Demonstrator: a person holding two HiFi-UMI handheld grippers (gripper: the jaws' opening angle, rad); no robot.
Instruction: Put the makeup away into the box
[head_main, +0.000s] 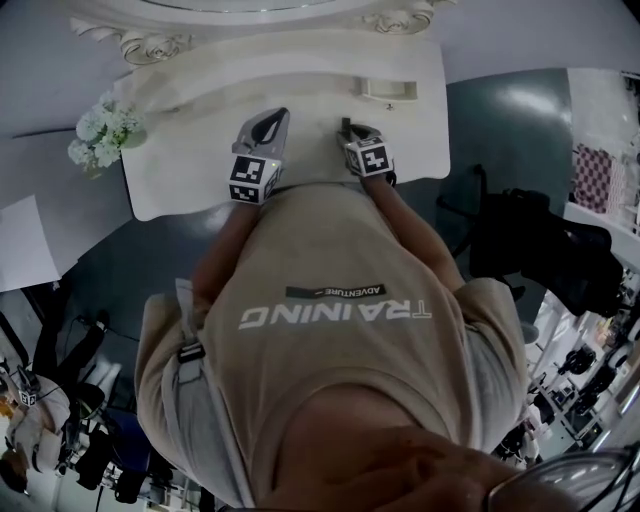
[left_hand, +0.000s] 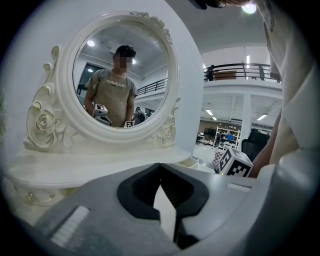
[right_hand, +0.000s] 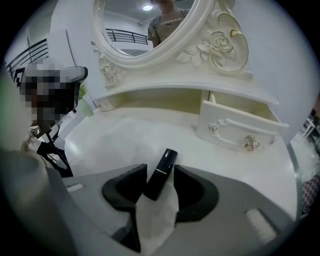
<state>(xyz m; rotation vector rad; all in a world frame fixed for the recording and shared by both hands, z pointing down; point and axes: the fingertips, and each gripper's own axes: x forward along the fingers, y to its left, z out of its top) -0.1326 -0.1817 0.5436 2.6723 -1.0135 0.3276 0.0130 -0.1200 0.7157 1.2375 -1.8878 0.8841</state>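
Near the drawer (right_hand: 240, 131), right gripper (right_hand: 161, 176) fingers (right_hand: 125, 187) sit apart around the lipstick (right_hand: 164, 165), lined up to grab; left gripper (left_hand: 160, 167) fingers together, empty.

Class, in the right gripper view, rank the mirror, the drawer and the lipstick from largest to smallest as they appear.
1. mirror, largest, though the picture's edge crops it.
2. drawer.
3. lipstick, smallest even though it lies nearest the camera.
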